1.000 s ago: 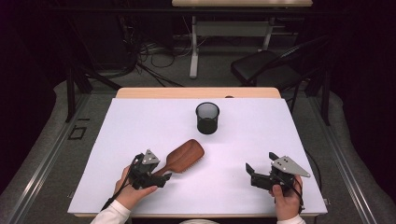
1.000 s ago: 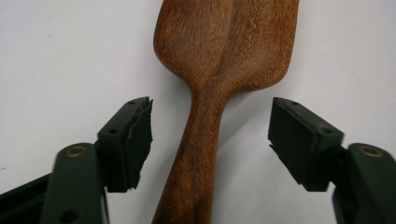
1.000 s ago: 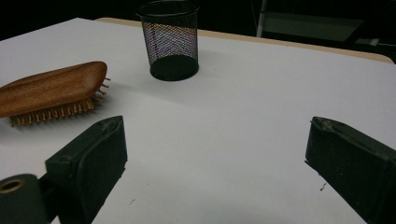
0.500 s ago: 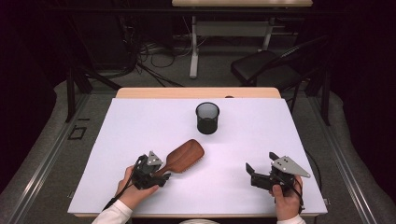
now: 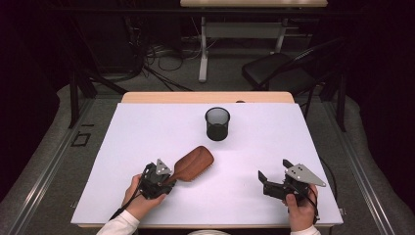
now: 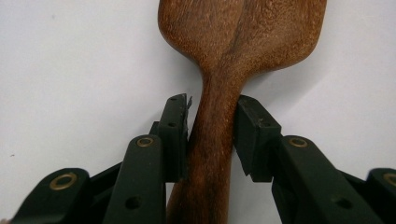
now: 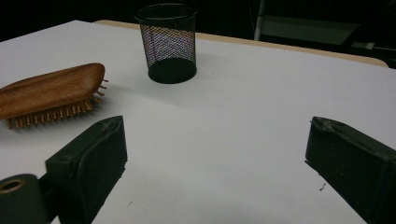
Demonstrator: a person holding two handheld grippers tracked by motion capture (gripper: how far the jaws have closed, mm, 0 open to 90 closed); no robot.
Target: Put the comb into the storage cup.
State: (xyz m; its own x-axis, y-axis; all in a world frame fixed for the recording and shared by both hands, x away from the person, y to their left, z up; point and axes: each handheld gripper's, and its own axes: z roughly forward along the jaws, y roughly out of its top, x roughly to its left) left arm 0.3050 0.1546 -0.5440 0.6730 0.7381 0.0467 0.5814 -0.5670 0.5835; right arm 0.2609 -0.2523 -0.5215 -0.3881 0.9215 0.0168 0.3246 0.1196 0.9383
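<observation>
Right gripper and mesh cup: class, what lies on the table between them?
Nothing. In the right gripper view, bare white table runs from the open right gripper to the mesh cup; the wooden hairbrush lies off to the side.

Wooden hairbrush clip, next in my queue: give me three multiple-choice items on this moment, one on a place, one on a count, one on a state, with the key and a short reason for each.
1. Where does the mesh cup stand on the table?
A. Past the hairbrush, toward the far edge
B. Beside the right gripper
C. At the near left corner

2. How many loose things lie or stand on the table, apart from the grippers?
A. One
B. Two
C. Four

3. How is the left gripper?
A. Wide open above the cup
B. Shut on the brush's handle
C. Shut on nothing

Key: 1 A, the high view puts the cup beyond the brush, near the far edge. 2 B, just the brush and the cup. 3 B, the left gripper view shows both jaws against the narrow wooden handle.
</observation>
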